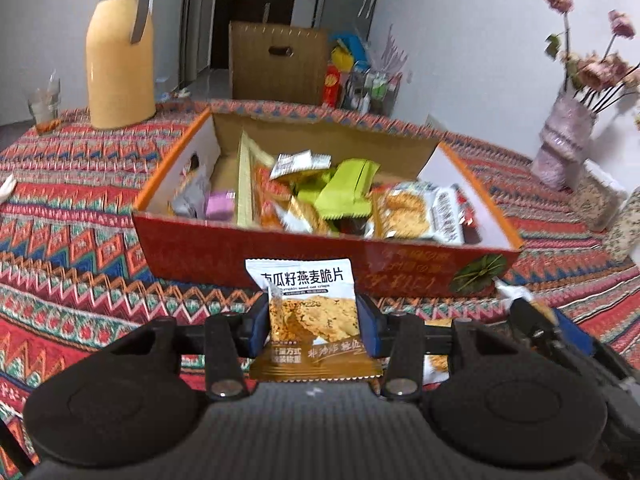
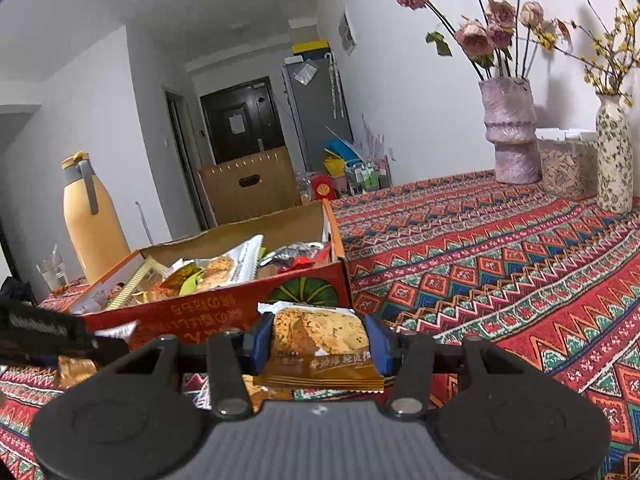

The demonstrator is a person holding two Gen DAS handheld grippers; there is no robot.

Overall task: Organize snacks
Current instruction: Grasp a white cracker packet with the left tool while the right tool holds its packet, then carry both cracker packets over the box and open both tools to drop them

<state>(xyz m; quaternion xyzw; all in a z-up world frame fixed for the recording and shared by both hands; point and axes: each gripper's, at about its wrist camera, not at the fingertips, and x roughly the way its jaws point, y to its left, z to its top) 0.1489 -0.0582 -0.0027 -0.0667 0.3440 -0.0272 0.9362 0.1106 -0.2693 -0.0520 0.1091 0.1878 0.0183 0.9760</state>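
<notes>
**Two oat-crisp packets held before the snack box**

My left gripper [image 1: 313,326] pinches a packet of pumpkin seed oat crisps [image 1: 310,312] between its blue pads [image 1: 256,330]; the packet stands upright, white top edge uppermost, gold bottom edge nearest the camera. It is held above the patterned tablecloth [image 1: 72,248], just in front of the near wall of the red snack box [image 1: 224,254]. My right gripper [image 2: 319,338] likewise clamps a second oat crisp packet [image 2: 320,334] between its blue pads [image 2: 262,336], tilted back so its white end points toward the box [image 2: 224,312]. This one sits near the box's front right corner, beside the green pumpkin print [image 2: 304,292].

The box is open at the top and holds mixed wrapped snacks: green packets [image 1: 344,192], a large oat crisp bag [image 1: 408,210], a small purple wrapper [image 1: 220,204] in the left compartment behind a cardboard divider [image 1: 244,184].

Beyond the box stand a yellow thermos jug [image 1: 120,60] and a drinking glass [image 1: 44,106] at left, a pink vase of dried roses [image 2: 510,128] and a floral vase [image 2: 614,156] at right, with a clear container [image 2: 564,160] between them
</notes>
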